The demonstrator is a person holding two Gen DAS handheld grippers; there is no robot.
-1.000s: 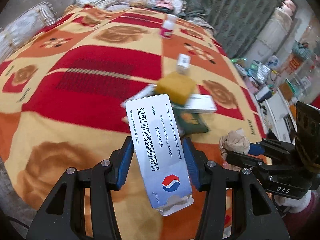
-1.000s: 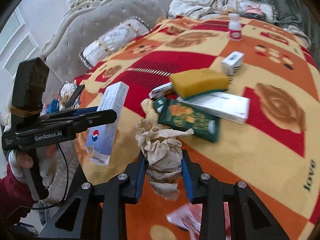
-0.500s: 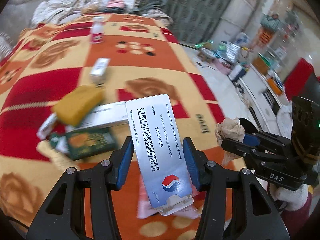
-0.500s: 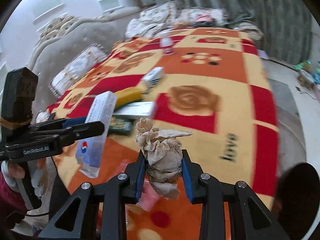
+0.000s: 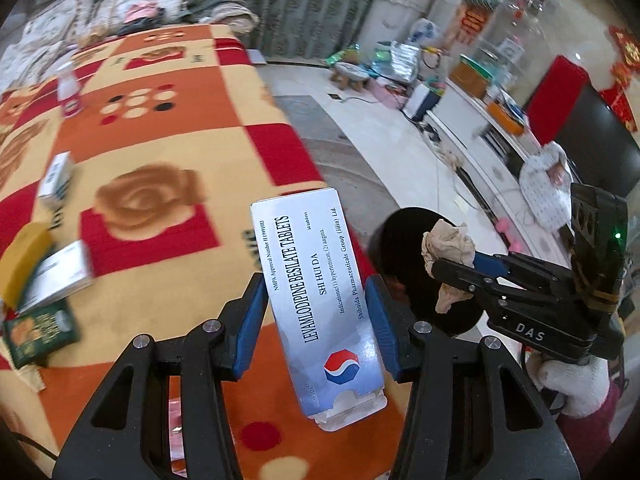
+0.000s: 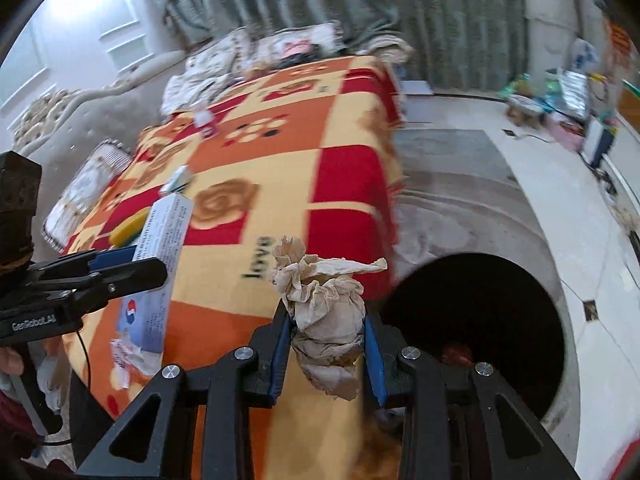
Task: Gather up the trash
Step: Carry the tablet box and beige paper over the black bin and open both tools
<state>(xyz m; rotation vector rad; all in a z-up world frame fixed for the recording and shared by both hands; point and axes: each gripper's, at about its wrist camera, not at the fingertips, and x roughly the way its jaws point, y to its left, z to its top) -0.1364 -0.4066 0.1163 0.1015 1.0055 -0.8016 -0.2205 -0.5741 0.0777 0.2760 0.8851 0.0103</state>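
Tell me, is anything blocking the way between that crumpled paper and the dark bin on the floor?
Nothing visible does. The right gripper holds the crumpled paper beside the bed's edge, and the black bin gapes open just to its right, no lid on it. The left gripper with its tablet box stays on the other side.

My two wrist cameras sit close behind their fingers, angled down; both share the blanket [image 5: 168, 152] [image 6: 280, 168], bin [image 5: 400, 232] [image 6: 480, 312] and each other's gripper.
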